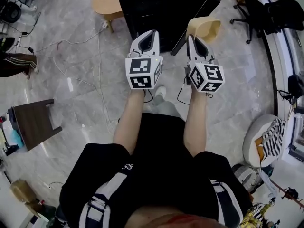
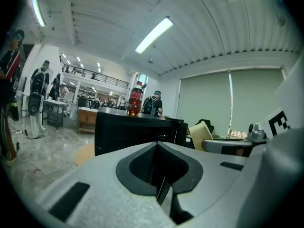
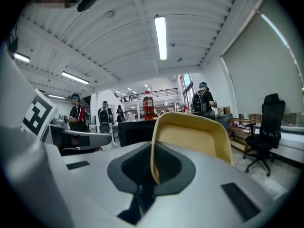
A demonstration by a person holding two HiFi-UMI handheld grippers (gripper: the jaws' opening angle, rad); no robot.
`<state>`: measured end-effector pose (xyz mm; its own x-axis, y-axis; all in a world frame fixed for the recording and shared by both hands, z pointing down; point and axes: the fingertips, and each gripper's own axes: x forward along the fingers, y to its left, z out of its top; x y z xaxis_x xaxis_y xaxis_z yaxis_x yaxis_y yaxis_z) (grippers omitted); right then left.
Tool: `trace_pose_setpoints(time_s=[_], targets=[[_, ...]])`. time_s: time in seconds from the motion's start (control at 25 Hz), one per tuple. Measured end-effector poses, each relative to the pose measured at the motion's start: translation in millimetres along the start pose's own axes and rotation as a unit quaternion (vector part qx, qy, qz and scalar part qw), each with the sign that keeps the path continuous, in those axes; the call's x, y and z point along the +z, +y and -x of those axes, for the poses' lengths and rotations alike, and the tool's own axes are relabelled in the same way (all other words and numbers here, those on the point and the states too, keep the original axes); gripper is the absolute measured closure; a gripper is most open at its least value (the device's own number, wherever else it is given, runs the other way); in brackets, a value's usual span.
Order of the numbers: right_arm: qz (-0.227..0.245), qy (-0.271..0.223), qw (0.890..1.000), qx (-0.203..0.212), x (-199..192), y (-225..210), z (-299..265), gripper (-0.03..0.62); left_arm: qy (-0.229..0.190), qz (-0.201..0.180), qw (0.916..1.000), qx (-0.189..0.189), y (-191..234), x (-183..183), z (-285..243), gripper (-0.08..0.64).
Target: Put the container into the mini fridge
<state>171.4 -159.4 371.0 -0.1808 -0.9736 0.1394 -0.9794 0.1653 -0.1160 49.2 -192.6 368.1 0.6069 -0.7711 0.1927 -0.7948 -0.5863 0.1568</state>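
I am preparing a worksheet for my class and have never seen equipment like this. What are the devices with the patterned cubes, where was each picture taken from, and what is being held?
There is no robot here. A person holds a hand-operated gripper in each hand, and the patterned cubes are part of those grippers. The head view comes from a camera on the person's head, looking down at both arms. The other two views come from a camera riding on each gripper, looking along its fingers.

The right gripper has its fingers closed on the rim of a yellow container. The left gripper has its fingers together with nothing between them.

Ahead, on the grey floor, stands a black mini fridge with a red bottle on top.
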Motion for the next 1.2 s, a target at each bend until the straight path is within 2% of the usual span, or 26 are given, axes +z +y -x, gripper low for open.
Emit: trace_pose_setpoints(time_s=[0.2,0.52,0.64,0.76,0.96,1.2], targets=[[-0.03,0.028,0.999,0.012,-29,-32,-27,0.575,0.043,0.001,0.999,0.015,0,-27,-40,0.554],[-0.059,0.079,0.994,0.034,-83,-38,-57,0.575,0.095,0.014,0.9948,0.034,20,-69,-69,0.554],[-0.057,0.109,0.991,0.047,-104,-32,-68,0.575,0.109,0.02,0.9929,0.043,30,-80,-73,0.554],[-0.036,0.146,0.987,0.061,-129,-23,-81,0.575,0.123,0.026,0.9907,0.053,42,-92,-73,0.554],[0.016,0.211,0.972,0.106,-178,1,-104,0.575,0.138,0.039,0.9868,0.075,67,-110,-69,0.554],[0.095,0.283,0.939,0.171,-233,15,-145,0.575,0.151,0.048,0.9831,0.092,89,-121,-66,0.554]])
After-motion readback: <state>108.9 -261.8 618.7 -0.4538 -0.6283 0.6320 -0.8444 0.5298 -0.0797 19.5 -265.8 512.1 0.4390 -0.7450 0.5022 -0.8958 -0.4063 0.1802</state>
